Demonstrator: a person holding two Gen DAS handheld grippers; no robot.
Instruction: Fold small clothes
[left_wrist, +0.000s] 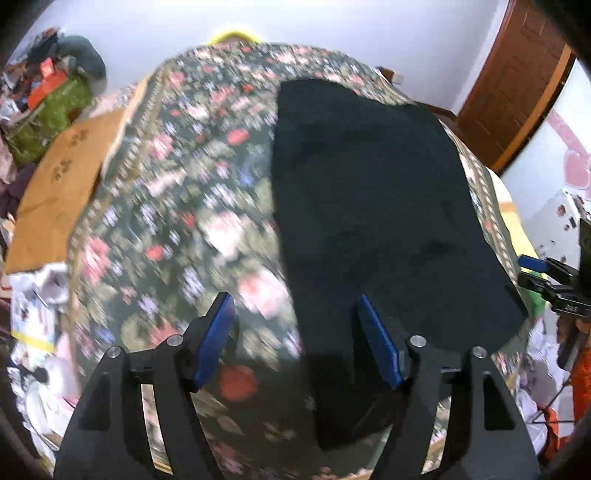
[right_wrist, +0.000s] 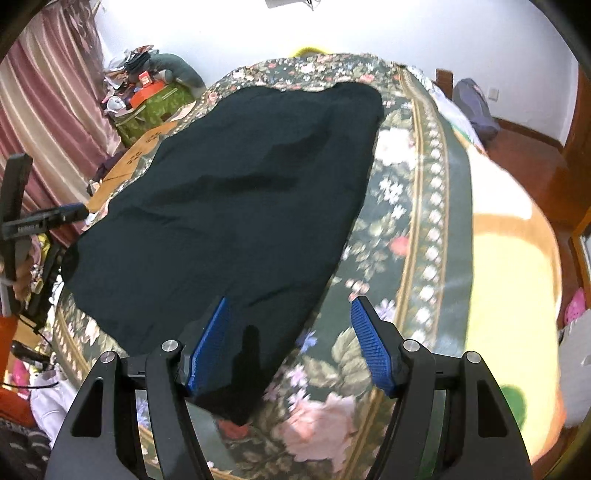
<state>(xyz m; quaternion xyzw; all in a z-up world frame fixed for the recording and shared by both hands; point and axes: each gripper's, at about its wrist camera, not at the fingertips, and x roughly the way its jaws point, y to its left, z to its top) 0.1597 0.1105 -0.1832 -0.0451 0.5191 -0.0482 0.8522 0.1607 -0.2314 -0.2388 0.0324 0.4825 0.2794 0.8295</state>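
Observation:
A dark navy garment (left_wrist: 376, 206) lies spread flat on a floral bed cover (left_wrist: 177, 206); it also shows in the right wrist view (right_wrist: 229, 206). My left gripper (left_wrist: 295, 306) is open and empty, hovering above the garment's near left edge. My right gripper (right_wrist: 290, 306) is open and empty, hovering above the garment's near right corner. The right gripper shows at the right edge of the left wrist view (left_wrist: 543, 273), and the left gripper at the left edge of the right wrist view (right_wrist: 55, 216).
A cardboard sheet (left_wrist: 62, 184) lies left of the bed. Clutter and a green box (left_wrist: 48, 110) stand at the far left. A yellow blanket (right_wrist: 509, 266) covers the bed's right side. A wooden door (left_wrist: 513, 85) is at far right.

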